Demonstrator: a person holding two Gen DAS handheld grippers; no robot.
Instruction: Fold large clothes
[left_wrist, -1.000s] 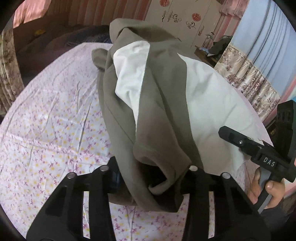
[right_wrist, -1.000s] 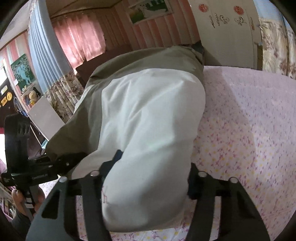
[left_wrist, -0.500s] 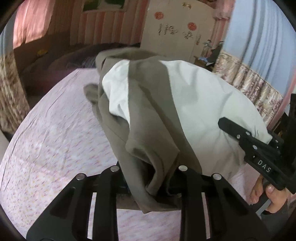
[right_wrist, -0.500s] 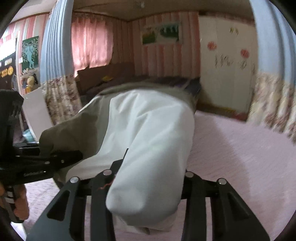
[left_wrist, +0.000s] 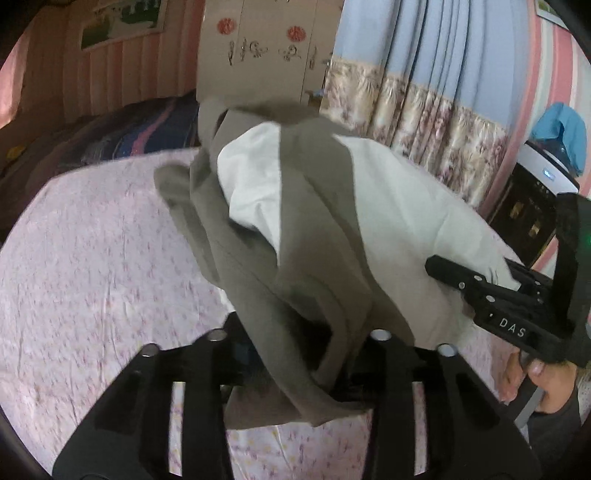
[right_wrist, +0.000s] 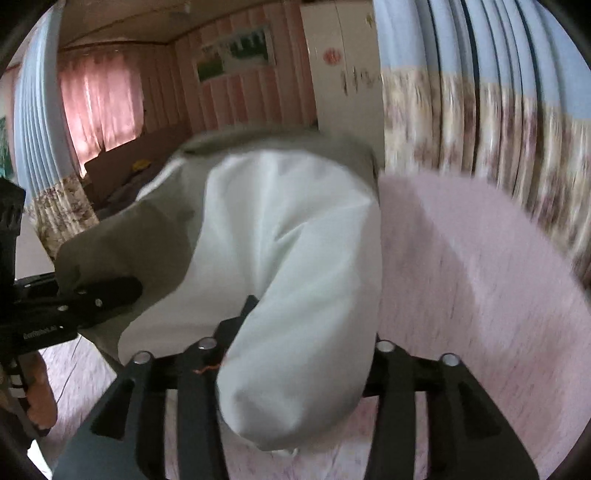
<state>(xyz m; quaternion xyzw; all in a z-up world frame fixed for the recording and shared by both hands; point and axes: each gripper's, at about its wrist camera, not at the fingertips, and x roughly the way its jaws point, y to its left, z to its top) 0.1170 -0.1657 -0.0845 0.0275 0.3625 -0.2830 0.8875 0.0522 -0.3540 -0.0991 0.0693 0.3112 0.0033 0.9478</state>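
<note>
Pink floral bedsheet (left_wrist: 92, 258) below; grey-and-white garment (left_wrist: 303, 221) lifted over bed. Left claw (left_wrist: 299, 354) pinches its grey edge, right claw (right_wrist: 291, 369) pinches white part. "DAS" on right claw's side.

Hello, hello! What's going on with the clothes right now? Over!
Left gripper shut on garment, olive part. Right gripper shut on white part. Garment held over bed. Nothing in the way.

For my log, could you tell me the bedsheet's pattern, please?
The bedsheet is pale pink with small flowers, clearest in the left wrist view.
</note>
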